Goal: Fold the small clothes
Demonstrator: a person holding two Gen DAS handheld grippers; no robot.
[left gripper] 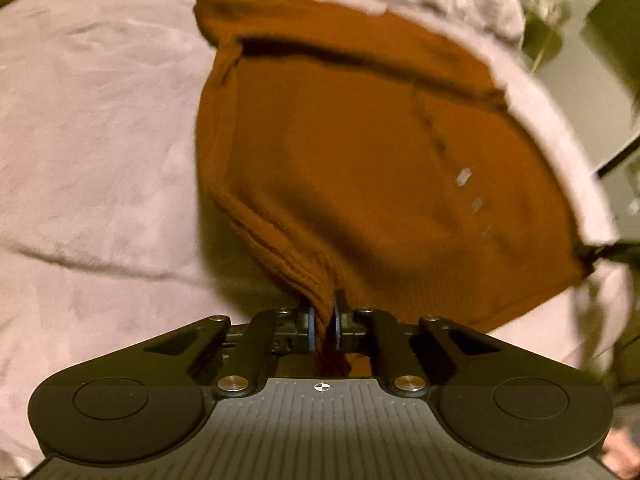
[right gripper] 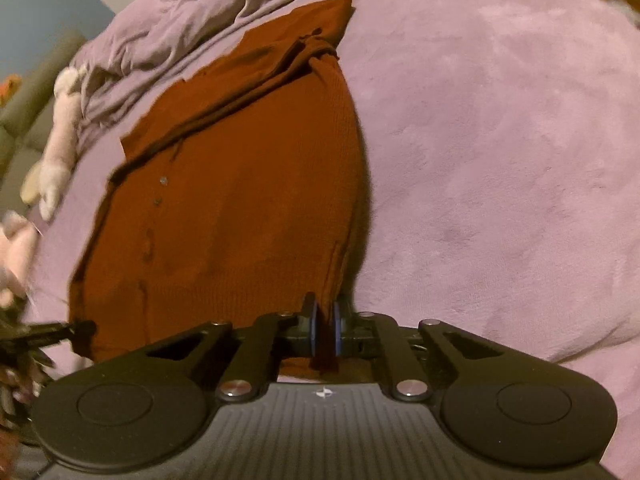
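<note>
Both grippers tilt steeply down at the bed: L gripper is clamped on a bunched near corner of the rust-brown knit top, R gripper pinches the other near corner, hem lifted between them w/ far end of the top lying on the lilac blanket. No readable writing or brand on the cloth; only a small crosshair mark on each gripper body. Count: 1 top, 3 small buttons in a row, 2 grippers, 1 pale soft toy at the blanket's left edge.
</note>
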